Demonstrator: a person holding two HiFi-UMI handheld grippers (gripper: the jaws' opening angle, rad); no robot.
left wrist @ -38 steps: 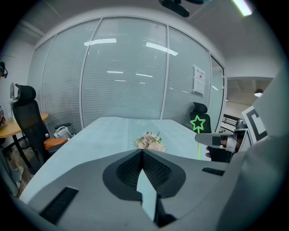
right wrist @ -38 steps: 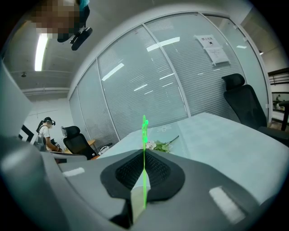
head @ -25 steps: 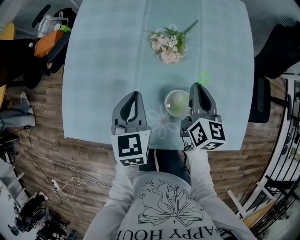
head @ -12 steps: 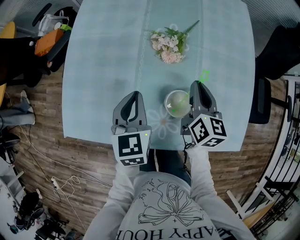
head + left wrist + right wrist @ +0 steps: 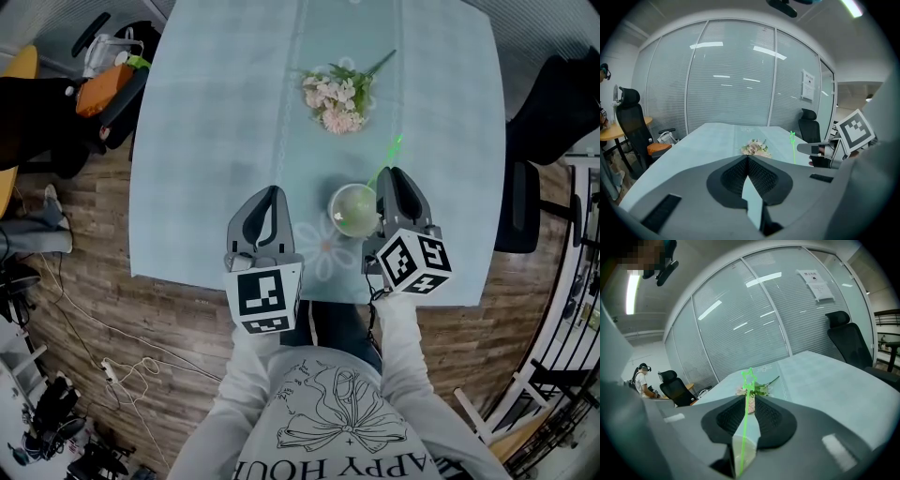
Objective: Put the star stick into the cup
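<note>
So, head view first: the cup (image 5: 354, 208) is being flanked by both tools near the front edge of the table (image 5: 206, 141). The right gripper (image 5: 394, 178) is being held just beside the cup, on its right. The green star stick (image 5: 396, 147) is being poked out past its tips, with the star end pointing off beyond the cup. The left gripper (image 5: 270, 195) is being parked to the cup's left, apart from it. Some flowers (image 5: 337, 91) are lying well beyond the cup.

Left gripper view: its jaws are being held pressed together with nothing between them, so it's idling.

Right gripper view: the stick is being pinched between the jaws, running along the seam with the star above the tips. Its lower end is being hidden under the jaws.

Judging by this, the carry-and-line-up step is being done and the stick isn't in the cup yet. Next, the lower end needs to be brought over the cup's mouth and lowered in. Only then should the pinch be let go.
</note>
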